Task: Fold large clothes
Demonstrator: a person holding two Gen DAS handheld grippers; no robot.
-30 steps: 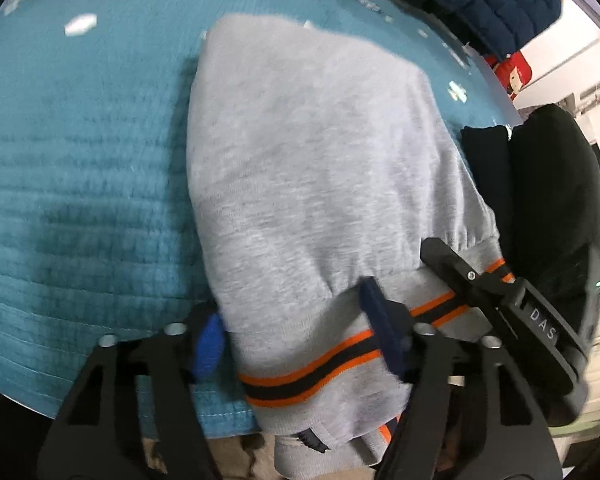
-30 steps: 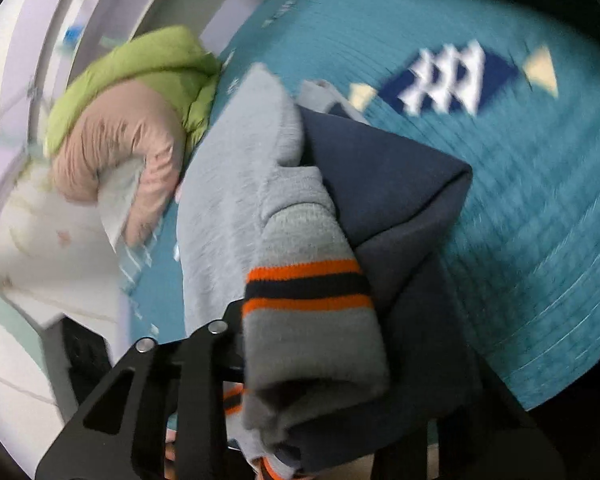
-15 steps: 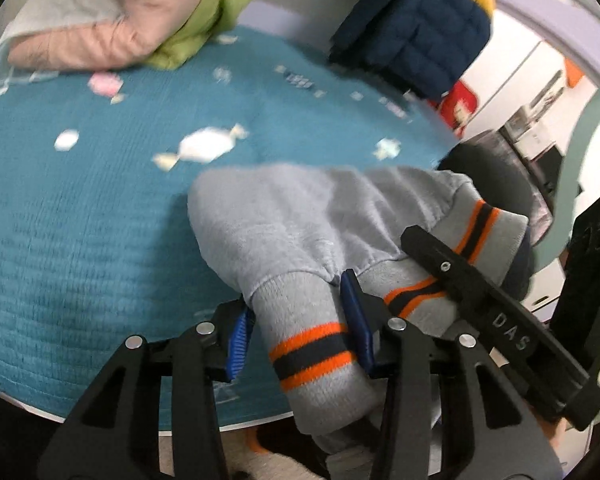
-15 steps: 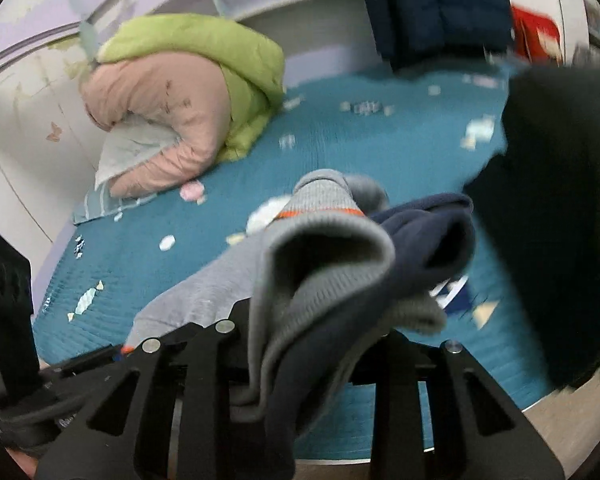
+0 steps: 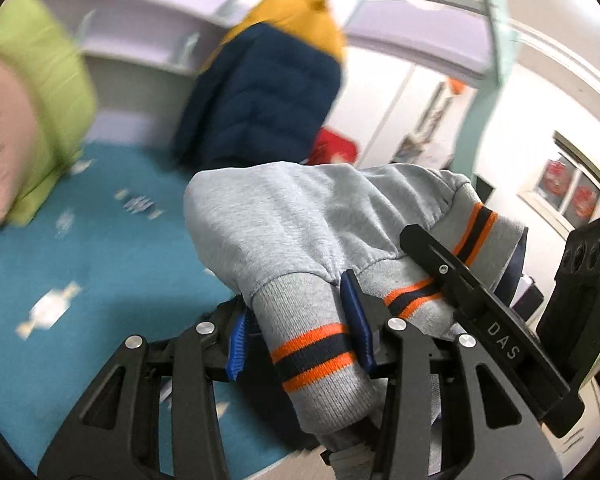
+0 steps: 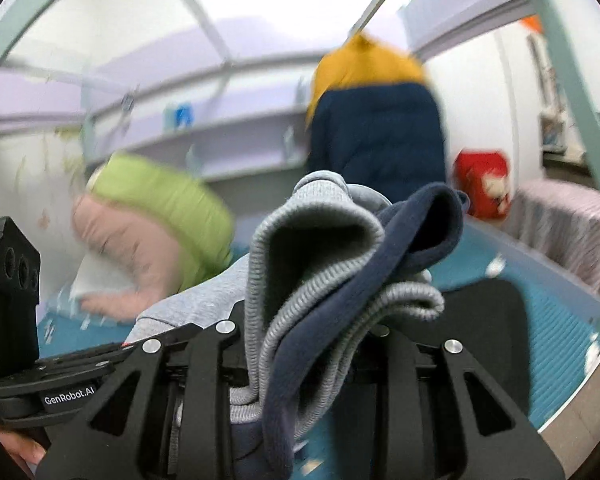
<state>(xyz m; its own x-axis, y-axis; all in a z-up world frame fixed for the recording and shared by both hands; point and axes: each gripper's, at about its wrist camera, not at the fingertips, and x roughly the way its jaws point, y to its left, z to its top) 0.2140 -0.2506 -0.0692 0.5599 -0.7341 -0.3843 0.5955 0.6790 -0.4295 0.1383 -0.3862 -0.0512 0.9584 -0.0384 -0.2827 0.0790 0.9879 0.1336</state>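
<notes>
A grey sweatshirt (image 5: 292, 220) with orange and navy striped ribbing and a navy lining is folded into a bundle and held in the air over the teal bed cover (image 5: 100, 264). My left gripper (image 5: 300, 332) is shut on its striped cuff edge. My right gripper (image 6: 312, 344) is shut on the other end of the bundle (image 6: 312, 248), where grey ribbing and navy lining bunch up. The right gripper's body (image 5: 484, 320) shows beside the bundle in the left wrist view.
A green and pink pile of bedding (image 6: 160, 224) lies at the far left of the bed. A navy and yellow puffer jacket (image 5: 268, 80) hangs at the back. A red object (image 6: 484, 180) and striped fabric (image 6: 568, 232) are at the right. A black garment (image 6: 488, 320) lies under the bundle.
Both grippers have lifted the folded sweatshirt off the bed and tilted upward. The views now face the shelves and the jacket instead of the bed cover.
</notes>
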